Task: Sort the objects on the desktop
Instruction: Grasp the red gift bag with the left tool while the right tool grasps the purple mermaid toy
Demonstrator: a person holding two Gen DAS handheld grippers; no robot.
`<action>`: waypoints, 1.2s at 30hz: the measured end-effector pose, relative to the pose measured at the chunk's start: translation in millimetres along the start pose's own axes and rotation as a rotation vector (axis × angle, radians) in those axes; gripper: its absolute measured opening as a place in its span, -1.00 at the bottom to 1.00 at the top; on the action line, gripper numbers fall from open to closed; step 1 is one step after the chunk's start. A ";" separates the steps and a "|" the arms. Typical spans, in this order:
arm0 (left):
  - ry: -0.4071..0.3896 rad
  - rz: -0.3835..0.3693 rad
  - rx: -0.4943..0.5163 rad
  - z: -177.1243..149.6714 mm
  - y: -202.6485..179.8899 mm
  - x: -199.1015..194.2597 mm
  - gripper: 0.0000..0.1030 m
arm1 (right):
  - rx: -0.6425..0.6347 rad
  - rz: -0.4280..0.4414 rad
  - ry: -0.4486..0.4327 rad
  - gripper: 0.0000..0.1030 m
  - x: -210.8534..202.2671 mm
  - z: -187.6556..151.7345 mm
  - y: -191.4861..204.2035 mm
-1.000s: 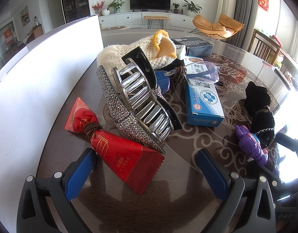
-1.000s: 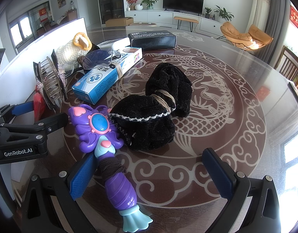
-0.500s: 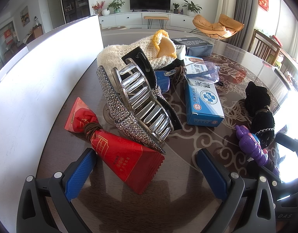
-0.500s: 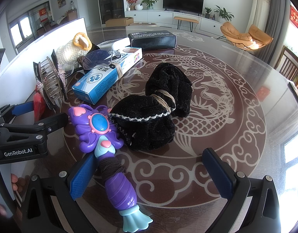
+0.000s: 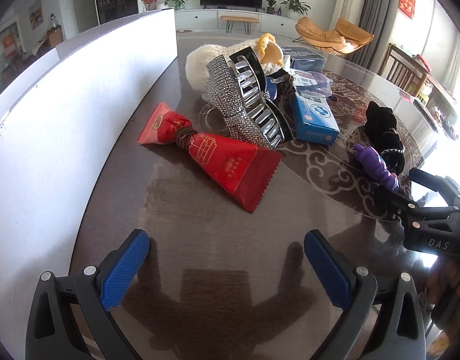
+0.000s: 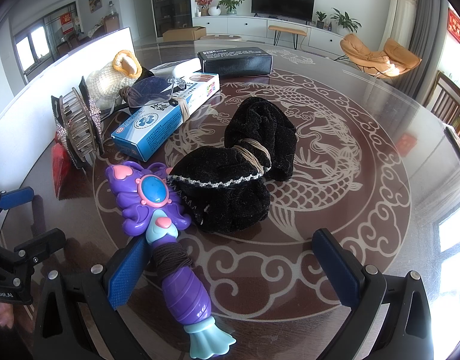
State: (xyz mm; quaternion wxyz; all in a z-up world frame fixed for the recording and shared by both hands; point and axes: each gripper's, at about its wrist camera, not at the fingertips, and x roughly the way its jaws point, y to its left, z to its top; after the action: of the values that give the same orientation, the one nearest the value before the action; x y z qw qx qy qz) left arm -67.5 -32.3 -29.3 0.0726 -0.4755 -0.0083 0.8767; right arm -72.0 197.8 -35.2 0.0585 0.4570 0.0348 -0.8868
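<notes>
1. Left gripper (image 5: 225,258): fingers spread wide with nothing between them, above bare dark table (image 5: 199,210) at the near edge.
2. Right gripper (image 6: 230,258): fingers likewise wide apart and holding nothing; the left finger (image 6: 124,273) lies just beside the handle of the purple toy wand (image 6: 163,228).
3. Purple toy wand: long axis runs near to far, butterfly head toward the far left, pale blue fin-shaped tail toward the near edge; a brown elastic band is wound around its neck.
4. Black velvet cloth (image 6: 239,165): a bundle tied at its middle with a tan band, just right of the wand head and touching it; long axis runs from near left to far right.
5. Red packet (image 5: 211,150): flat on the table, pinched by a brown band; its wide serrated end points near right, its narrow end far left.
6. Rhinestone hair claw (image 5: 245,102): stands on its side just behind the red packet, teeth facing right.
7. Blue and white box (image 6: 166,117): long axis from near left to far right, banded, with clear glasses (image 6: 151,90) lying on its far end.
8. Cream knitted pouch (image 6: 112,78): far left, yellow-rimmed mouth; contents cannot be made out.
9. Black box (image 6: 236,60): lies far behind the cloth, long side across the view.
10. White board (image 5: 64,105): stands along the left edge of the table.
</notes>
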 end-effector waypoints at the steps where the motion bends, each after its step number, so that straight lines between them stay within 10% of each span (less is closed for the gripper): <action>1: -0.011 -0.028 -0.029 1.3 5.6 -1.5 1.00 | 0.000 0.000 0.000 1.00 0.1 -0.2 -0.2; 17: -0.010 -0.005 -0.157 26.6 11.1 16.8 1.00 | 0.000 0.000 0.000 1.00 0.3 -0.2 -0.4; 21: 0.008 0.088 -0.197 7.1 22.3 7.1 1.00 | 0.001 0.000 0.000 1.00 0.2 0.0 -0.2; 26: -0.019 0.021 -0.286 -18.4 40.6 -14.6 1.00 | 0.001 0.000 0.000 1.00 0.3 -0.3 -0.4; 36: 0.035 0.058 -0.273 32.0 36.0 21.6 1.00 | 0.001 0.000 0.000 1.00 0.3 -0.3 -0.5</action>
State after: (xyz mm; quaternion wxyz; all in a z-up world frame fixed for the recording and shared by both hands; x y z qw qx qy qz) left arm -110.1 -63.3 -32.8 -0.0181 -0.4960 -0.1123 0.8608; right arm -72.0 198.3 -35.6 0.0582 0.4569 0.0344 -0.8870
